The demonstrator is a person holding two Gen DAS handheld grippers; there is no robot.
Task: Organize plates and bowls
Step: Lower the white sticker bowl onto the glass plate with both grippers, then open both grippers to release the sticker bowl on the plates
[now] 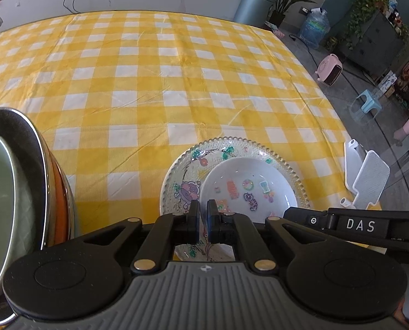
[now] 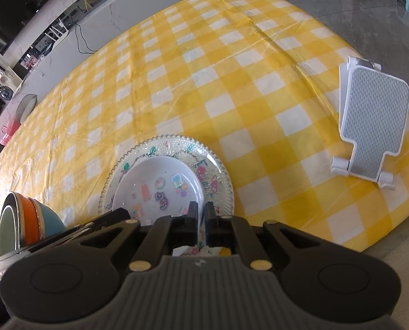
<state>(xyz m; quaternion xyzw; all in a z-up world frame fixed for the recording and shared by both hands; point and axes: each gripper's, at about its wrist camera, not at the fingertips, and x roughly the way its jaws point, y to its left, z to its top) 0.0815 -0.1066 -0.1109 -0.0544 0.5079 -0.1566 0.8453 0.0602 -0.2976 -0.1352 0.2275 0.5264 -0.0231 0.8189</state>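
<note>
Basically, left wrist view first: the left gripper (image 1: 203,221) has its jaws drawn narrow, almost together, above the near rim of the glass plate (image 1: 177,170). Whether the pads pinch that rim or just hang over it I cannot tell; the rim passes under the fingers. A small white bowl (image 1: 250,185) with cartoon prints sits on the glass plate, off-centre toward its right side. Left of the glass plate, close to the lens, is a stack of bowls (image 1: 25,187), green inside, dark and orange rims around it, likely already nested as sorted bowls. Right of the glass plate stands a white phone stand (image 1: 369,176), and the right gripper's arm (image 1: 356,224) reaches in at the plate's near right edge.

Right wrist view: the right gripper (image 2: 201,217) is also narrow, jaws nearly touching, over the glass plate's (image 2: 171,144) near right rim; contact unclear. White bowl (image 2: 160,181) rests inside it. Bowl stack (image 2: 28,220) is left of the plate, stand (image 2: 372,126) well right. 2 grippers on 1 plate suggests a shared lift or steadying, my guess. All sits on a yellow checked tablecloth (image 2: 232,82).
</note>
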